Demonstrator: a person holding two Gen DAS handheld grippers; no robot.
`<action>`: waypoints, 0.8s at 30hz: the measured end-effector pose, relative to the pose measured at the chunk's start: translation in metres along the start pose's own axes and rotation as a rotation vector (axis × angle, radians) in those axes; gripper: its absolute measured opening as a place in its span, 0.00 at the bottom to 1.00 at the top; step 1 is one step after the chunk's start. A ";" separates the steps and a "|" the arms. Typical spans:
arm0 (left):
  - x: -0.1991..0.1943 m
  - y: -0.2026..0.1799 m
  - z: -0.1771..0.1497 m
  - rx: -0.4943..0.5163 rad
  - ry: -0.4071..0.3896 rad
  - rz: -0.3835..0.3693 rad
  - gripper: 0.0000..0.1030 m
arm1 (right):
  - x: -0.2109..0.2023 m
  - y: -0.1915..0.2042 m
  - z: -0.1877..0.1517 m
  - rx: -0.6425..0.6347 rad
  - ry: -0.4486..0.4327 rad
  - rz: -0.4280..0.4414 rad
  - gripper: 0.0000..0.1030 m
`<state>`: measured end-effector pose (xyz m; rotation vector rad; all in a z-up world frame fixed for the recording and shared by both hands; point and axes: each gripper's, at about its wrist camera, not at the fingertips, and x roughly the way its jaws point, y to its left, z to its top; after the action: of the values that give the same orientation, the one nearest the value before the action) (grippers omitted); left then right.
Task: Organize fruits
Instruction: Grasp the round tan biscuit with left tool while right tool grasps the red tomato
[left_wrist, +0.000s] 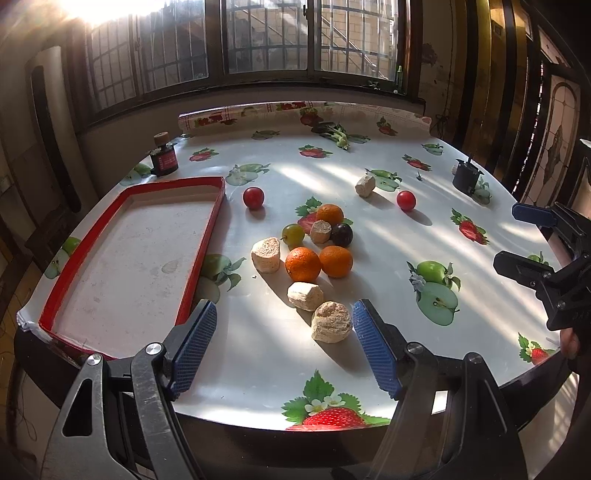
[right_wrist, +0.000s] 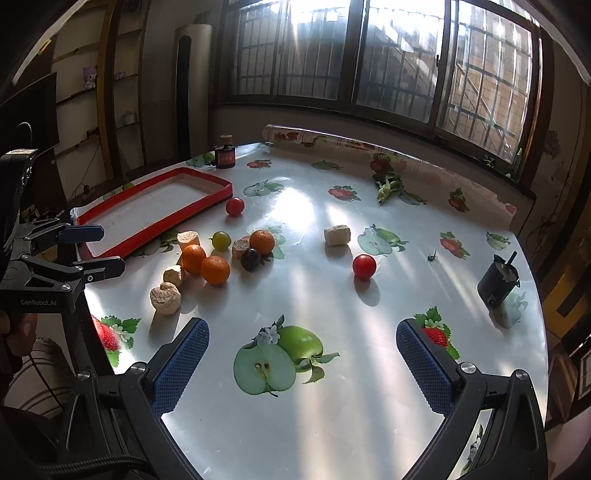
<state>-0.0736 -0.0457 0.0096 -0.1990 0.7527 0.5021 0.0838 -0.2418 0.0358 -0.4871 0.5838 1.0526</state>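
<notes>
A red-rimmed tray (left_wrist: 205, 243) (right_wrist: 207, 199) lies bare on the table's left side. Mid-table sit three oranges (left_wrist: 303, 264) (right_wrist: 215, 270), a green grape (left_wrist: 293, 235) (right_wrist: 221, 240), a dark grape (left_wrist: 341, 235) (right_wrist: 250, 259) and several beige cork-like chunks (left_wrist: 331, 322) (right_wrist: 165, 298). One red fruit (left_wrist: 253, 197) (right_wrist: 235, 206) rests near the tray's far corner, another (left_wrist: 406, 200) (right_wrist: 364, 266) further right. My left gripper (left_wrist: 284, 317) (right_wrist: 96, 251) is open at the near edge, the nearest chunk just inside its right finger. My right gripper (right_wrist: 303, 336) (left_wrist: 524, 240) is open over the printed apple, holding nothing.
A small dark bottle (left_wrist: 164, 157) (right_wrist: 225, 153) stands beyond the tray. A black container (left_wrist: 466, 177) (right_wrist: 498, 284) sits at the right edge. A rolled tablecloth (left_wrist: 295, 112) and a green sprig (left_wrist: 336, 134) (right_wrist: 388, 188) lie at the back. A hand (right_wrist: 16, 328) holds the left gripper.
</notes>
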 end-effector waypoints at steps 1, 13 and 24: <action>0.001 -0.001 0.000 0.000 0.004 -0.005 0.74 | 0.001 0.000 0.000 0.001 0.001 0.002 0.99; 0.039 -0.013 -0.007 -0.002 0.130 -0.118 0.74 | 0.036 -0.010 0.005 0.048 0.063 0.041 0.98; 0.077 -0.021 -0.010 0.031 0.228 -0.145 0.55 | 0.124 -0.062 0.022 0.220 0.196 0.043 0.68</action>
<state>-0.0215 -0.0398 -0.0512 -0.2829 0.9601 0.3324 0.1912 -0.1720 -0.0229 -0.3872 0.8767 0.9737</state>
